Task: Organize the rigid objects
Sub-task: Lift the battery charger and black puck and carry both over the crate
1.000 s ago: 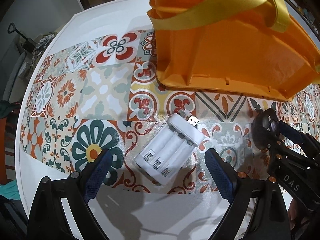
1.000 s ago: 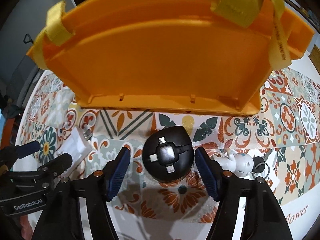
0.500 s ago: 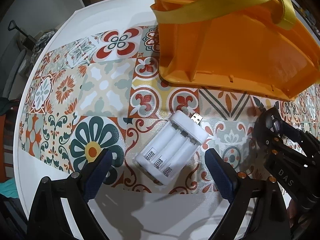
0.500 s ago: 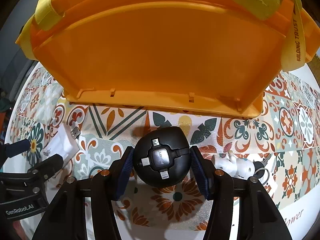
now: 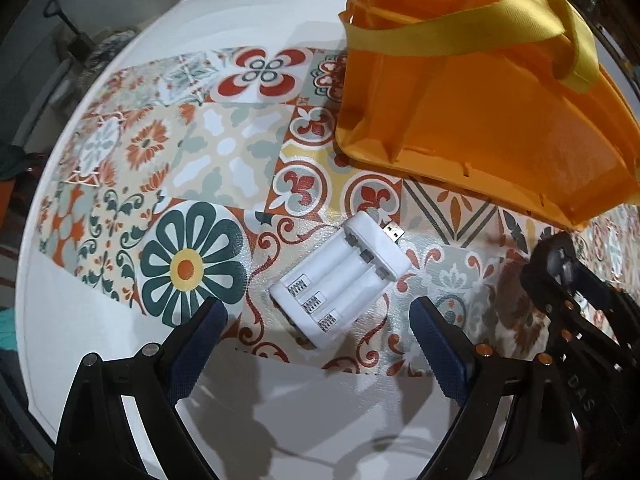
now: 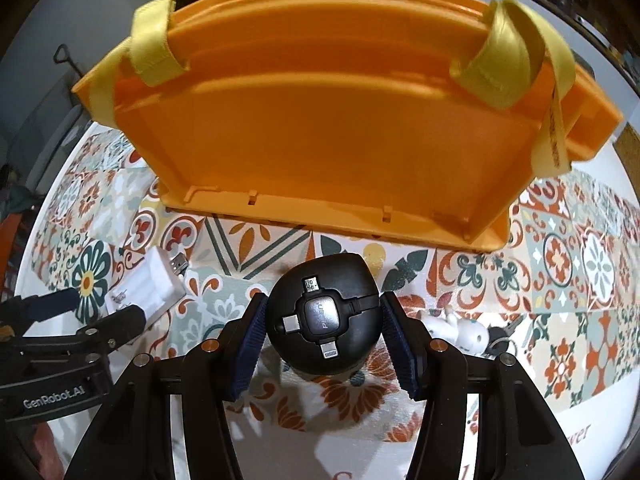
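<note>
A white battery charger (image 5: 340, 276) with a USB plug lies on the patterned table between the tips of my open left gripper (image 5: 316, 320); it also shows in the right wrist view (image 6: 150, 280). My right gripper (image 6: 324, 320) is shut on a round black multi-plug cable adapter (image 6: 324, 316) and holds it above the table. An orange basket (image 6: 320, 128) with yellow straps stands just behind; it also shows in the left wrist view (image 5: 480, 112).
A small white figurine (image 6: 460, 326) with a key ring lies right of my right gripper. The right gripper's body (image 5: 580, 320) shows at the right of the left wrist view. The table's white edge (image 5: 120, 80) curves at the far left.
My right gripper closed on the black adapter and lifted it off the table, towards the basket. My left gripper stayed open around the charger, shifting slightly.
</note>
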### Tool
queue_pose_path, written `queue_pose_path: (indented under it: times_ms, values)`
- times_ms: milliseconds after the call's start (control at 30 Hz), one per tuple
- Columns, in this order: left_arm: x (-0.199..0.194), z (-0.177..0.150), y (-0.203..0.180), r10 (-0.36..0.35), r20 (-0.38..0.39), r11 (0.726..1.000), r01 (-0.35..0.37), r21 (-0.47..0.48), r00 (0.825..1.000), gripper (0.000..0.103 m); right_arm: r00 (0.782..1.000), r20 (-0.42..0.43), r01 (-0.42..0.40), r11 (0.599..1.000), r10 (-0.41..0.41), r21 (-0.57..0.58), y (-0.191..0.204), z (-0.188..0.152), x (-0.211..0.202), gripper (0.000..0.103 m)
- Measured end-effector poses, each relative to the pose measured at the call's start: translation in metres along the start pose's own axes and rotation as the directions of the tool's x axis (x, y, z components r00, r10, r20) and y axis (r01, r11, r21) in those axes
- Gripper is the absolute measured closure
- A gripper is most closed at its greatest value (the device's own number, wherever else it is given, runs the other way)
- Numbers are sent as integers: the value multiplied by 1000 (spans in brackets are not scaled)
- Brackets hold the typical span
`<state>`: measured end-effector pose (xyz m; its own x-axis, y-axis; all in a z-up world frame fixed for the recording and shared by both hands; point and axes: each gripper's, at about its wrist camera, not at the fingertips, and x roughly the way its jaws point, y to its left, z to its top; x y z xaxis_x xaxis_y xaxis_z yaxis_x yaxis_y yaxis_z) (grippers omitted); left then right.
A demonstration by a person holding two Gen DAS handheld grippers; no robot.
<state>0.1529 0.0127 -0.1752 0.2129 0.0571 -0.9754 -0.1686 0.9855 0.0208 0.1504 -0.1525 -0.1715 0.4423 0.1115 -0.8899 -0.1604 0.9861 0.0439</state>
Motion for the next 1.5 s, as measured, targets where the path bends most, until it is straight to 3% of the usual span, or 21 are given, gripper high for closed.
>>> queue_pose_path:
  times_ms: [267, 467, 800, 1033, 1367, 1500]
  values:
    - [-8, -8, -23, 76, 49, 992, -71, -100, 996, 8, 1000, 7, -7, 997, 8, -76, -10, -1, -10, 47]
    - [3, -6, -23, 110, 20, 978, -104, -180, 994, 8, 1000, 1, -16, 992, 17, -123, -12, 4, -10, 47]
    - [25, 4, -6, -5, 3, 965, 6, -262, 1000, 8, 1000, -24, -4, 989, 0, -149, -3, 8, 0, 47]
    - [37, 8, 0, 16, -23, 970, -21, -241, 1000, 8, 1000, -14, -15, 990, 13, -139, -4, 11, -3, 47]
    - [42, 13, -2, 63, 11, 976, -60, -208, 998, 8, 999, -25, -35, 994, 32, -108, -10, 7, 1, 47]
    - [37, 10, -7, 51, 32, 983, -44, -181, 998, 14, 999, -26, -36, 994, 33, -102, -10, 5, 0, 47]
